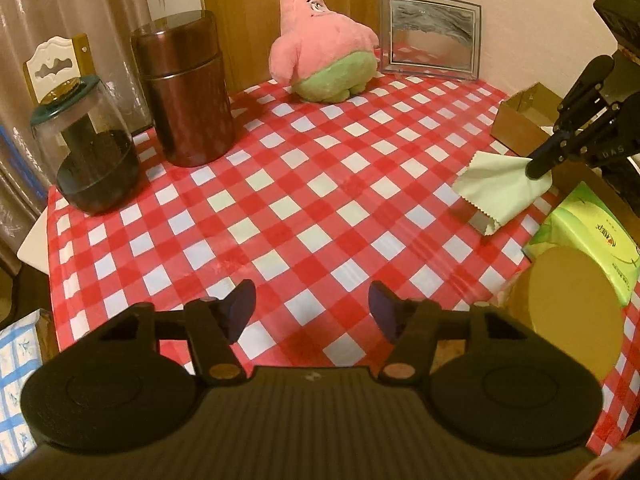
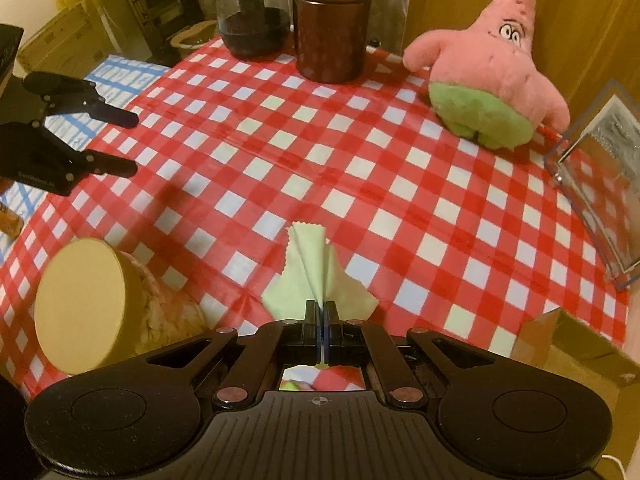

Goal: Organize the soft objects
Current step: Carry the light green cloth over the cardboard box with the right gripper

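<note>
A pale green cloth (image 1: 500, 190) with zigzag edges hangs pinched in my right gripper (image 1: 538, 168), just above the red checked tablecloth (image 1: 304, 208). In the right wrist view the cloth (image 2: 316, 276) sticks out forward from the shut gripper (image 2: 323, 312). A pink and green star plush (image 1: 324, 48) sits upright at the far edge of the table; it also shows in the right wrist view (image 2: 488, 80). My left gripper (image 1: 312, 312) is open and empty over the near part of the table, also visible in the right wrist view (image 2: 134, 144).
A brown canister (image 1: 184, 92) and a glass jar (image 1: 88, 152) stand at the left. A clear picture frame (image 1: 430, 34) leans at the back. A cardboard box (image 1: 524, 120), a green tissue pack (image 1: 592, 240) and a round tan lid (image 1: 572, 308) crowd the right edge.
</note>
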### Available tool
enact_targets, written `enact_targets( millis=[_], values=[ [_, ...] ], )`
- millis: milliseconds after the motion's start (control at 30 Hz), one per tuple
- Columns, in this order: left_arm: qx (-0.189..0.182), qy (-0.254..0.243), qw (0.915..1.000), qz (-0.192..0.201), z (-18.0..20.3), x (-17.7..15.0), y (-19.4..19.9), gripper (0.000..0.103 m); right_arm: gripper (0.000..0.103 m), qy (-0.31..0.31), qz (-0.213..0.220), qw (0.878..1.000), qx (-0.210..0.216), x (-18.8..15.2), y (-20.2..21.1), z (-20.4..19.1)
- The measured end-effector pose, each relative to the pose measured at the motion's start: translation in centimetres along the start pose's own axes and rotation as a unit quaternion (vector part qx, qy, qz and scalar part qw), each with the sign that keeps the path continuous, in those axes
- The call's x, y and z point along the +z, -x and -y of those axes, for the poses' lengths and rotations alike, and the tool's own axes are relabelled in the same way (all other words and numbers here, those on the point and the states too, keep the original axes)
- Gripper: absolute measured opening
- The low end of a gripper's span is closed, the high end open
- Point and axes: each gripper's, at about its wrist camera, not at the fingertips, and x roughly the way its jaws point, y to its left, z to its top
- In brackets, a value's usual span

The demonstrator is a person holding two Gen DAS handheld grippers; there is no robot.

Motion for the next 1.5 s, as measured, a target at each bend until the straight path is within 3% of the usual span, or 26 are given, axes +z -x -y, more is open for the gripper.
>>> enact_targets(
  millis=[67, 267, 300, 633, 800, 967, 1200, 1500],
  values=[
    [0.0, -0.004, 1.0, 0.003, 0.1, -0.4, -0.1, 0.059, 0.001, 0.003, -0.003, 1.0, 0.003, 0.2, -0.1, -0.4],
    [-0.017, 0.008, 0.9998, 0.005, -0.6, -2.4, -0.8, 0.042, 0.001, 0.004, -0.012, 1.0, 0.005, 0.8, -1.2, -1.5],
    [-0.02, 0.011, 0.9997, 0.002, -0.7, -2.8, -1.1, 0.036, 0.001, 0.004, -0.014, 1.0, 0.006, 0.9, -1.4, -1.6],
    [-0.058, 0.02, 0.9977, -0.03, -0.7, -5.8, -2.9, 0.013, 0.001, -0.004, -0.007, 1.0, 0.02, 1.3, -2.5, -1.7],
    [-0.06, 0.015, 0.997, -0.045, 0.1, -5.1, -3.6, 0.01, 0.001, -0.031, 0.017, 0.999, 0.019, 1.1, -1.8, -0.2],
    [-0.048, 0.011, 0.9977, -0.048, 0.5, -2.9, -3.3, 0.01, 0.001, -0.075, 0.041, 0.996, 0.004, -0.3, 0.1, 2.2],
    [-0.034, -0.009, 0.9988, -0.033, 3.0, 3.4, -1.6, 0.01, 0.001, -0.157, 0.087, 0.983, -0.024, -4.4, 5.2, 6.8],
    [-0.086, -0.061, 0.9944, 0.005, 14.1, 11.5, 0.0, 0.01, 0.001, -0.241, 0.13, 0.959, -0.07, -12.6, 13.9, 10.5]
  ],
)
